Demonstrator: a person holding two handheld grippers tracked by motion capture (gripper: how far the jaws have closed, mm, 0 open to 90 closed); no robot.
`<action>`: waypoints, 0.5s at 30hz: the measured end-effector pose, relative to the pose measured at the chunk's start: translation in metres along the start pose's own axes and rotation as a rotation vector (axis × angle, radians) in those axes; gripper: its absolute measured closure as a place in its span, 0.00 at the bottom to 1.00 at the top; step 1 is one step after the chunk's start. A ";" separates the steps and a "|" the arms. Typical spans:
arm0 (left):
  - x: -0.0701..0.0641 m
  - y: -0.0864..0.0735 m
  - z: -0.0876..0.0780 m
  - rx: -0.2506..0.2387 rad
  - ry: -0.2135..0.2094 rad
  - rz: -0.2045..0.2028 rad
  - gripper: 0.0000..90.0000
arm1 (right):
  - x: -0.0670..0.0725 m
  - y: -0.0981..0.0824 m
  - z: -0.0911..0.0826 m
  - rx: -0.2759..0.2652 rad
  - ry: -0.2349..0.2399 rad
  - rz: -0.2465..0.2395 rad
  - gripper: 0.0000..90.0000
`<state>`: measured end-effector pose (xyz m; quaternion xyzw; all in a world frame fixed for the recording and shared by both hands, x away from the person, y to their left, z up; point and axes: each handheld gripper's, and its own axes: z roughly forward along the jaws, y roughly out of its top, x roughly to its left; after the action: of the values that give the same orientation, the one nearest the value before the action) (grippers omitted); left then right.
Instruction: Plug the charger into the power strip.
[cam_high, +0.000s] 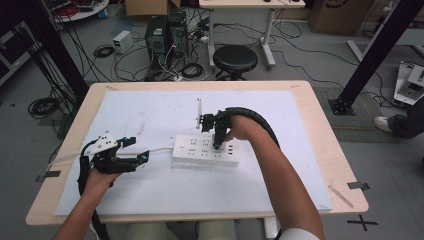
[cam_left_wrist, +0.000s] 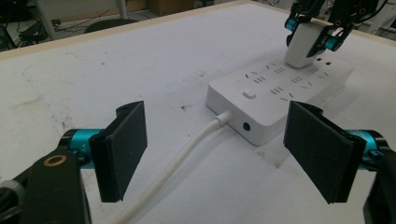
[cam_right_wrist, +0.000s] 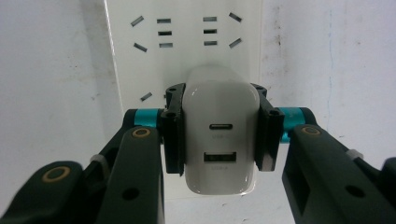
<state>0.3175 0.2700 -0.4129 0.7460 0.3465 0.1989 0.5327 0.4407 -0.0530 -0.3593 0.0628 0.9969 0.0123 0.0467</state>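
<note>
Charger front and centre: a white USB wall charger pinched flat between the jaws of the right gripper, one jaw on each side face, standing upright on the white power strip near its far end. From the left gripper view it sits right on the strip's top face, though whether its pins are seated or only resting on the slots, I can't tell.

Over on the near side, the left gripper hovers with jaws spread wide and nothing between them, lined up on the cord end of the strip, with the white cord running out between them.

The risk here, as I judge it: the strip lies loose on the white mat, unheld. Push or pull on that charger at a tilt and the whole strip could slide or lift with it. An angled force could also bind the pins in the slots, or let the smooth casing slip through the pads.

Writing? The charger face shows two ports with tiny print beneath each, too blurred to read. No brand legible on the strip.
</note>
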 end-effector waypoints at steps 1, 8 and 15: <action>0.000 0.000 0.000 -0.002 0.002 0.001 0.24 | 0.000 0.000 0.000 0.002 0.001 0.005 0.71; -0.002 0.000 0.000 -0.004 0.002 0.003 0.24 | -0.002 0.000 0.000 0.006 0.016 0.012 0.71; -0.004 0.001 0.002 -0.001 -0.002 0.004 0.24 | -0.002 0.004 0.001 0.033 0.017 0.007 0.71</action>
<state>0.3167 0.2655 -0.4125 0.7467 0.3443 0.1994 0.5330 0.4436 -0.0492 -0.3602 0.0670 0.9971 -0.0035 0.0371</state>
